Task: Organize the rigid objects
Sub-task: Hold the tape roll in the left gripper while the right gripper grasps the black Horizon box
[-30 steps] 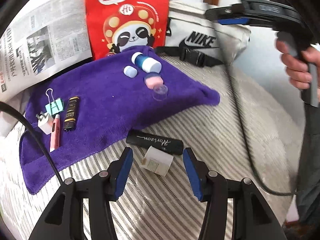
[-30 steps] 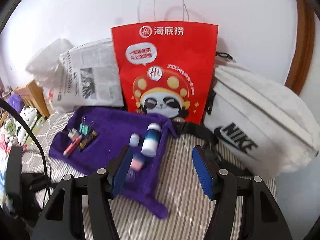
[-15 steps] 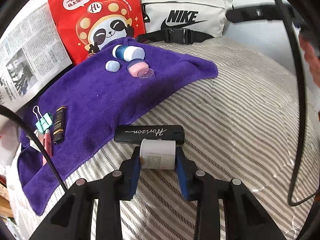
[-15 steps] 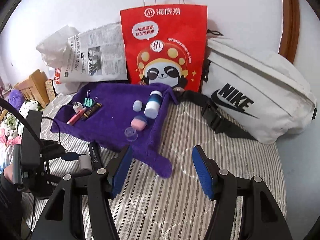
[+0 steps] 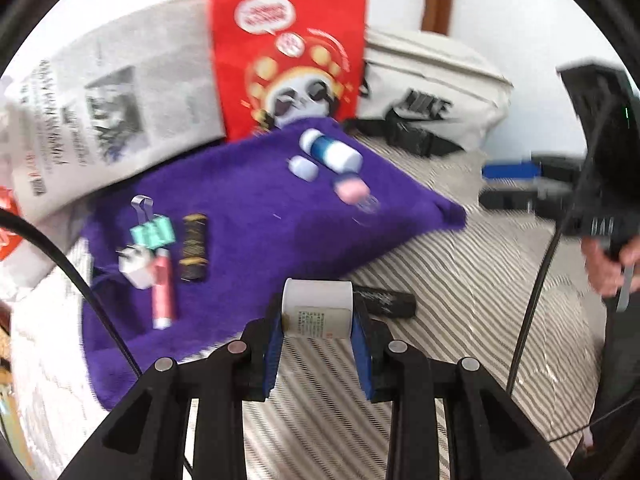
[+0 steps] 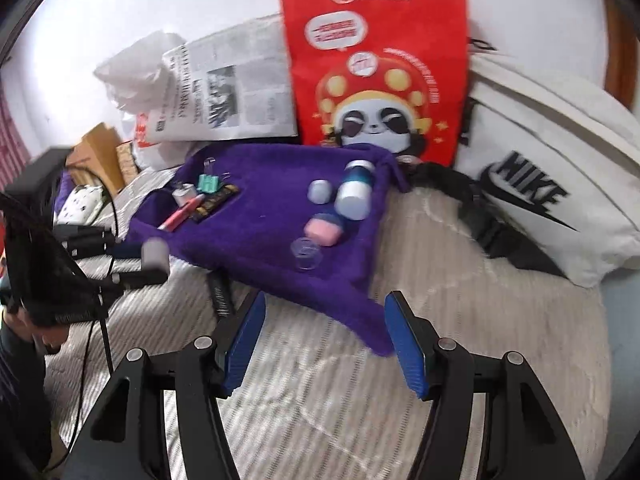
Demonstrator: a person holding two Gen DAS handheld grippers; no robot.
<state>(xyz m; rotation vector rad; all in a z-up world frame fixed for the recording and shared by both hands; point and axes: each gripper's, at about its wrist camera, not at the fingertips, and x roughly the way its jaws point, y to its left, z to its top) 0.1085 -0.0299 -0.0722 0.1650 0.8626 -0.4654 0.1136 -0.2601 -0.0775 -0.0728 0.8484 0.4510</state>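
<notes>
My left gripper (image 5: 318, 320) is shut on a small white bottle (image 5: 317, 308) and holds it lifted over the near edge of the purple towel (image 5: 248, 216); the bottle also shows in the right wrist view (image 6: 154, 256). A black Horizon tube (image 5: 386, 300) lies on the striped bed just behind it. On the towel lie a blue-and-white bottle (image 5: 330, 151), a pale cap (image 5: 303, 168), a pink jar (image 5: 351, 192), a clear lid (image 5: 366, 206), a green binder clip (image 5: 153, 232), a white plug (image 5: 136, 268), a pink tube (image 5: 162, 292) and a dark tube (image 5: 194, 247). My right gripper (image 6: 324, 336) is open and empty over the towel's near corner.
A red panda bag (image 6: 376, 68), a newspaper (image 6: 236, 92) and a white Nike bag (image 6: 548, 176) stand behind the towel. A black cable (image 5: 536, 292) hangs at the right of the left wrist view. The striped bed (image 6: 320, 400) stretches in front.
My left gripper closed on the white bottle and lifted it off the bed toward the towel. The right gripper moved lower and closer to the towel, still open.
</notes>
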